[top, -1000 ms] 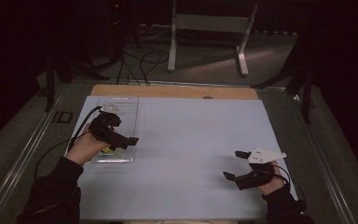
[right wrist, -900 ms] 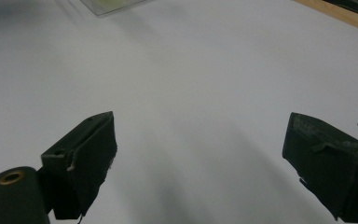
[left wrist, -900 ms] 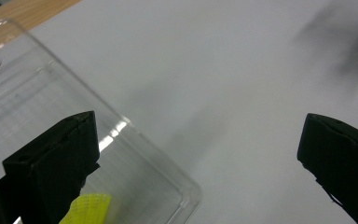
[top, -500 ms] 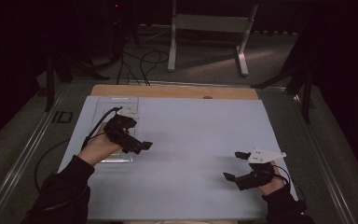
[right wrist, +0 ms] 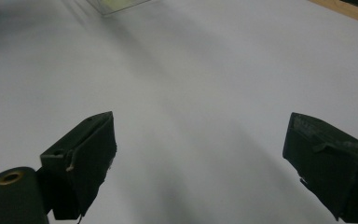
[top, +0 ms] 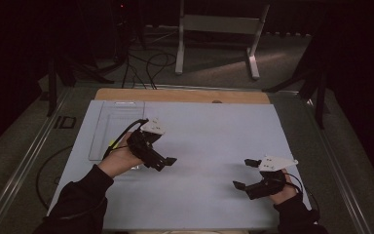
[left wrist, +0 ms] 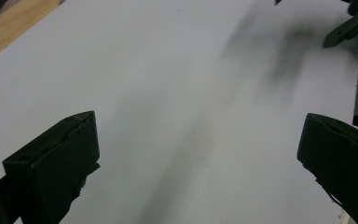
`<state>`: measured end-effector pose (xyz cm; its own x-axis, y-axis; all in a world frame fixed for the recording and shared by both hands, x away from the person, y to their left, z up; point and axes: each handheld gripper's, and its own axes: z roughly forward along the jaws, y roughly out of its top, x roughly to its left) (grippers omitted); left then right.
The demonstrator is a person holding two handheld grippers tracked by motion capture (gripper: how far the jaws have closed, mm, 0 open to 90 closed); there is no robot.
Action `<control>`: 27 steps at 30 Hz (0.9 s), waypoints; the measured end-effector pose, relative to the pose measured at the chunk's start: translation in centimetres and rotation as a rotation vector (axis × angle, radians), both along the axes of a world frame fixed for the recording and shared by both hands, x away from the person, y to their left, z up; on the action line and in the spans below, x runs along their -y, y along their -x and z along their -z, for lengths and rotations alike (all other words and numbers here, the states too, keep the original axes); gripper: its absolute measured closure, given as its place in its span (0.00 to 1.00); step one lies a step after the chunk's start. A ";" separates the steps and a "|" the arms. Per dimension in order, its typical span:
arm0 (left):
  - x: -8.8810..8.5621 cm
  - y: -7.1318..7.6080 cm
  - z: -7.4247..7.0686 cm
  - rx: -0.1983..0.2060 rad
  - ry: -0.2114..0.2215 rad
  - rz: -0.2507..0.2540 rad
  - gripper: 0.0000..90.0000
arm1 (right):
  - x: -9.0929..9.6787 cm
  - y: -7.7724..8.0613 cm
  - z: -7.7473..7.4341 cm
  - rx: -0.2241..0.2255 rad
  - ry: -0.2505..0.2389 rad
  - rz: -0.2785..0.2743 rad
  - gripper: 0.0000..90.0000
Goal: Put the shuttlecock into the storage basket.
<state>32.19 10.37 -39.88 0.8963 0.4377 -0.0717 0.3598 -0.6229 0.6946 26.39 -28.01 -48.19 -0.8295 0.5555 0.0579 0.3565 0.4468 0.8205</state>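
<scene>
My left gripper (top: 164, 163) hovers over the pale blue mat (top: 209, 136), left of centre, with its jaws pointing right. In the left gripper view they (left wrist: 200, 158) stand wide apart over bare mat, with nothing between them. My right gripper (top: 243, 174) is near the front right of the mat, open, and points left. Its jaws (right wrist: 200, 158) are also spread over bare mat. The right gripper's tips (left wrist: 349, 25) appear far off in the left gripper view.
A clear flat tray (top: 117, 127) lies on the mat's left side behind my left hand; its corner (right wrist: 121, 4) shows in the right gripper view. A wooden table strip (top: 185, 95) runs along the back. A metal stand (top: 219, 29) and cables (top: 146, 63) are on the floor beyond.
My left gripper has moved right, off the clear tray and toward the middle of the mat. The right gripper has stayed in place.
</scene>
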 end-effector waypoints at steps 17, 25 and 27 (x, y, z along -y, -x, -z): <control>1.2 2.4 2.8 0.026 0.060 0.095 0.00 | 0.1 0.2 0.3 -0.003 -0.001 0.004 0.10; 0.0 3.6 4.6 0.012 0.069 0.099 0.00 | 0.2 0.3 0.5 -0.008 0.002 0.002 0.10; -0.4 3.8 5.0 0.007 0.067 0.091 0.00 | 0.2 0.4 0.5 -0.009 -0.003 0.001 0.10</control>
<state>28.37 10.76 -44.88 0.9326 0.3489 -0.0919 0.2990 -0.6049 0.7380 26.00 -28.18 -48.66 -0.8287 0.5557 0.0671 0.3639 0.4438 0.8189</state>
